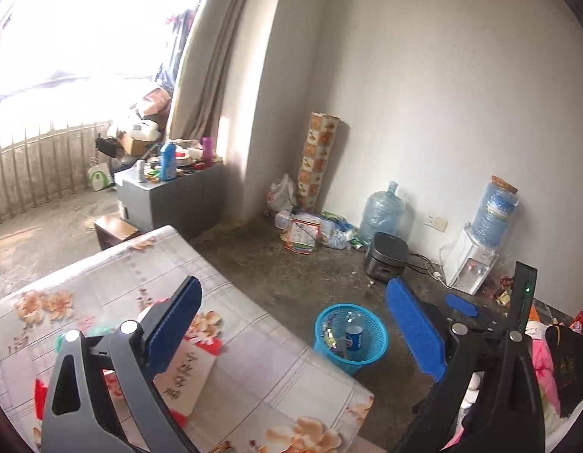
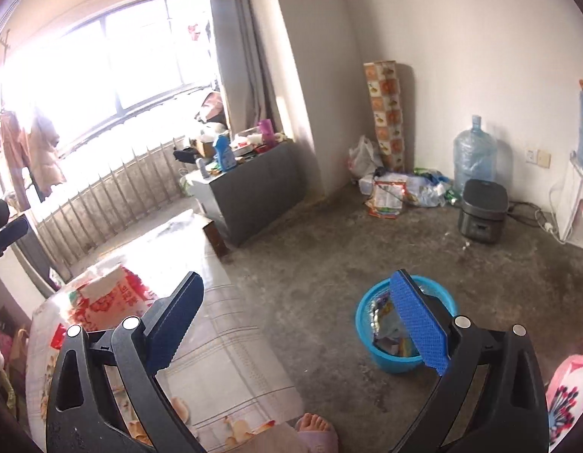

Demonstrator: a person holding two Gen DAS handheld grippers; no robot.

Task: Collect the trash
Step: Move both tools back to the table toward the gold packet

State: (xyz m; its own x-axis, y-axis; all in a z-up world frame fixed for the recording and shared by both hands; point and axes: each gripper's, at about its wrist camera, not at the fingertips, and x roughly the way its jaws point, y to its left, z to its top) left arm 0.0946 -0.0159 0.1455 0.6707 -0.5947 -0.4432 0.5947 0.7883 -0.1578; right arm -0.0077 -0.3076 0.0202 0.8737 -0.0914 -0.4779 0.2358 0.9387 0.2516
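Observation:
A blue mesh basket (image 1: 370, 358) stands on the concrete floor beside the table. It holds a Pepsi bottle (image 1: 354, 338) and some wrappers (image 1: 329, 334). My left gripper (image 1: 293, 283) hangs open and empty above the table's corner, up and left of the basket. In the right wrist view the basket (image 2: 366, 334) lies low at the right, partly hidden behind one blue pad (image 2: 417, 324). My right gripper (image 2: 296, 275) is open too, with nothing between its fingers. A blue pad (image 1: 461, 304) of the right gripper shows at the right of the left wrist view.
A table with a floral cloth (image 1: 261, 362) carries a red-and-white paper bag (image 2: 110, 298). By the far wall are a litter pile (image 1: 310, 226), a water jug (image 1: 382, 211), a rice cooker (image 1: 385, 260) and a water dispenser (image 1: 476, 260). A person's slippered foot (image 2: 317, 430) is below.

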